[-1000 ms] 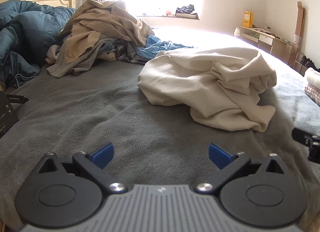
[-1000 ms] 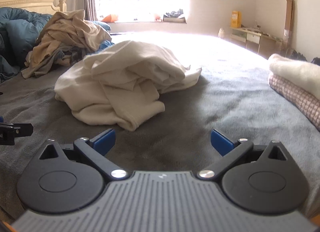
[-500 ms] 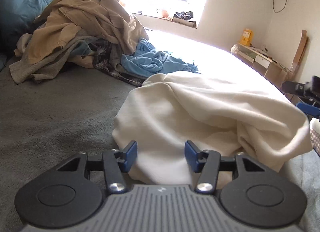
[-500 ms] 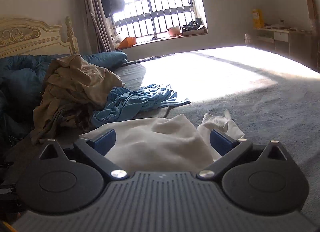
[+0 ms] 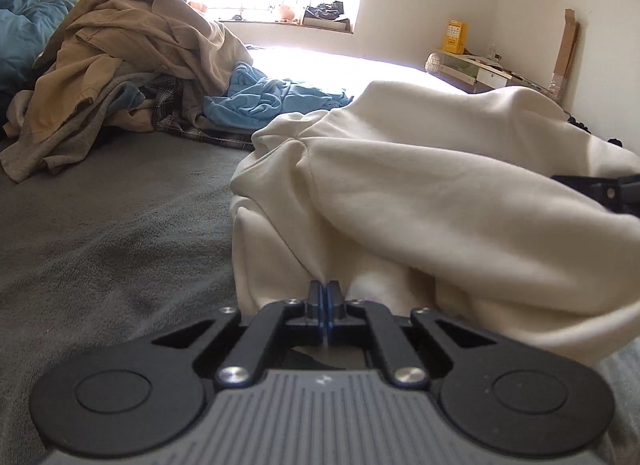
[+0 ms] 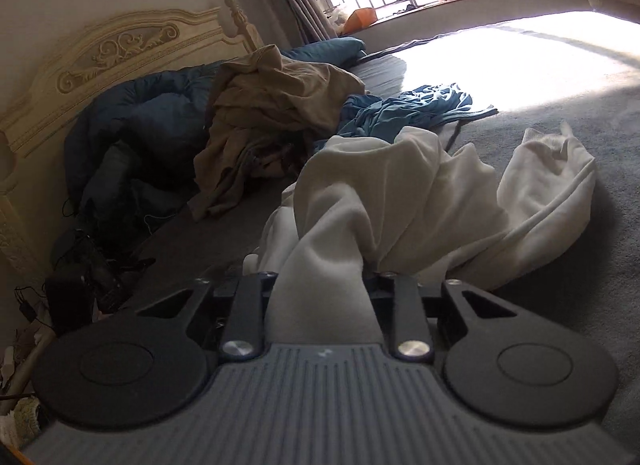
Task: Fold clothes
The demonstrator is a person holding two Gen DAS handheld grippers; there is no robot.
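Bunching straight ahead, cream garment (image 5: pixel 440 193) pinched by both the left hand-held gripper (image 5: pixel 324 297) and right hand-held gripper (image 6: pixel 320 285).

left tongs (image 5: pixel 324 292) closed, right tongs (image 6: pixel 320 285) clamped

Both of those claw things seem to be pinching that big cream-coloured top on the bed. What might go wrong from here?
1. The left gripper pinches only a thin edge of the cream fleece garment, so the cloth may slip out when lifted.
2. The right gripper holds a thick bunched wad, possibly several layers, so the garment may not spread flat.
3. The crumpled light-blue shirt and tan clothes pile lie close by; spreading could snag them.
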